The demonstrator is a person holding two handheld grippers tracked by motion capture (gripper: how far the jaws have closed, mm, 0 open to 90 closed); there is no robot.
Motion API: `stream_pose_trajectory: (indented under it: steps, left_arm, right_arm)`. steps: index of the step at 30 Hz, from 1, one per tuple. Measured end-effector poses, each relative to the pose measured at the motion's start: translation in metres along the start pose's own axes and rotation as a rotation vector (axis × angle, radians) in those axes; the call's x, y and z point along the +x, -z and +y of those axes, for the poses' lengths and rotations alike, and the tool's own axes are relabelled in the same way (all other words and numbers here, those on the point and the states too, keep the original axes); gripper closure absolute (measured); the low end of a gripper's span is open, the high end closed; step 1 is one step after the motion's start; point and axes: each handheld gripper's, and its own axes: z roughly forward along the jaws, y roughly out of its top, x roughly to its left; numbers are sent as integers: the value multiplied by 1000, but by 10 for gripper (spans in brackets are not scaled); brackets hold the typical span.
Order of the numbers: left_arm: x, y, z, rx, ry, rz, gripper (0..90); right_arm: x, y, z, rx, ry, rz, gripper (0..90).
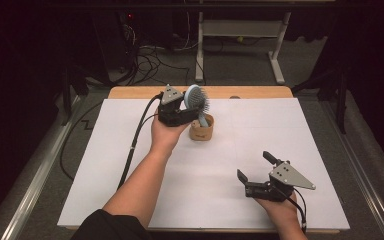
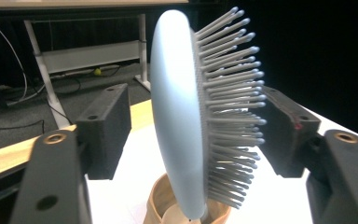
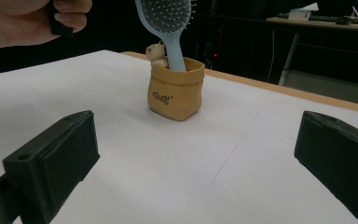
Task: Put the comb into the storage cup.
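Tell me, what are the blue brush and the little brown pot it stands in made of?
The brush looks like smooth, matte pale-blue plastic: its back is even and softly shiny, and the stiff bristles end in tiny round tips. The pot looks like glazed pottery shaped as a rolled-down sack, with folds that keep their shape, though it could be moulded resin. The paper-like white sheet covers the table.

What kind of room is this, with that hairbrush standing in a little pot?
Probably a lab or recording workspace: a white-covered table, cables trailing over the floor, and a bare adjustable desk frame against dark surroundings.
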Motion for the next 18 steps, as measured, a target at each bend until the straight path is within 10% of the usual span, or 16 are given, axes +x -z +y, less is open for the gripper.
stream_pose_trajectory:
  steps: [18]
  left_arm:
    - [-2,2,-1,6,-8,-54,202]
  right_arm:
    - [1,-1,0,4,8,2,0]
